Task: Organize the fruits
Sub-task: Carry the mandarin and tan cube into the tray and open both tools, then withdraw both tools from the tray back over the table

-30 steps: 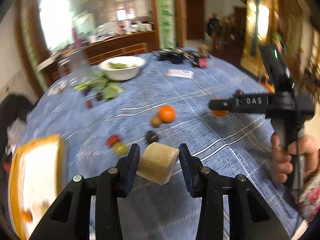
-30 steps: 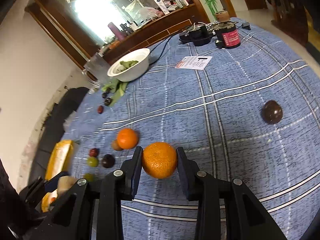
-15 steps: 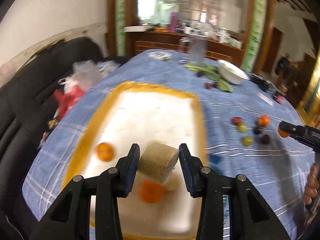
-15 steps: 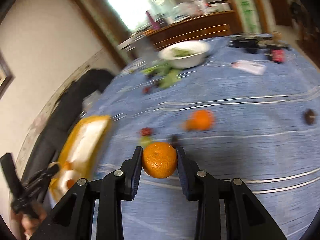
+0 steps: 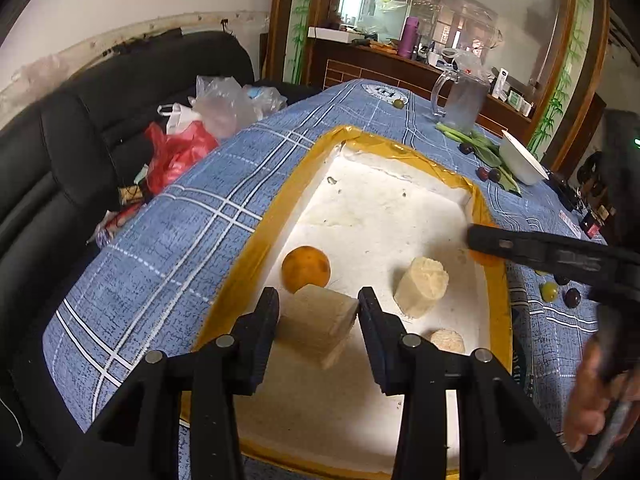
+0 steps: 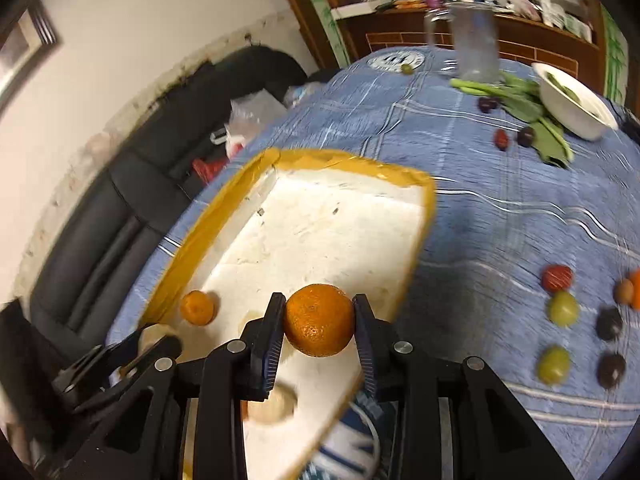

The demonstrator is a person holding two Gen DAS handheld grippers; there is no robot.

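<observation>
Two grippers hang over a white foam tray [image 5: 256, 248] with a yellow-taped rim, each with its jaws partly closed on a piece of produce. The left gripper [image 5: 318, 314] clamps a pale cut chunk [image 5: 316, 324] between its jaws, above the tray's near half. Just beyond the jaws lies an orange [image 5: 306, 269]; to their right stands a second pale chunk [image 5: 421, 286], and a small round slice [image 5: 447, 341] sits nearer the right jaw. The far half of the tray floor, ahead of the jaws, is bare up to the far rim.

The right gripper [image 6: 319, 320] grips a mandarin [image 6: 319, 320], its pads pressing both sides, above the tray's right edge [image 6: 416, 248]; the left jaw is over the tray, the right jaw about at the rim. Right of these jaws, on the blue checked tabletop [image 6: 500, 208], loose green, red and dark fruits [image 6: 563, 309] lie well apart from the tray. Far ahead stand a white bowl [image 6: 576, 116], green leaves [image 6: 524, 104] and a clear jug [image 6: 474, 46]. Left of the tabletop edge runs a black sofa [image 5: 60, 152] with plastic bags [image 5: 200, 120].
</observation>
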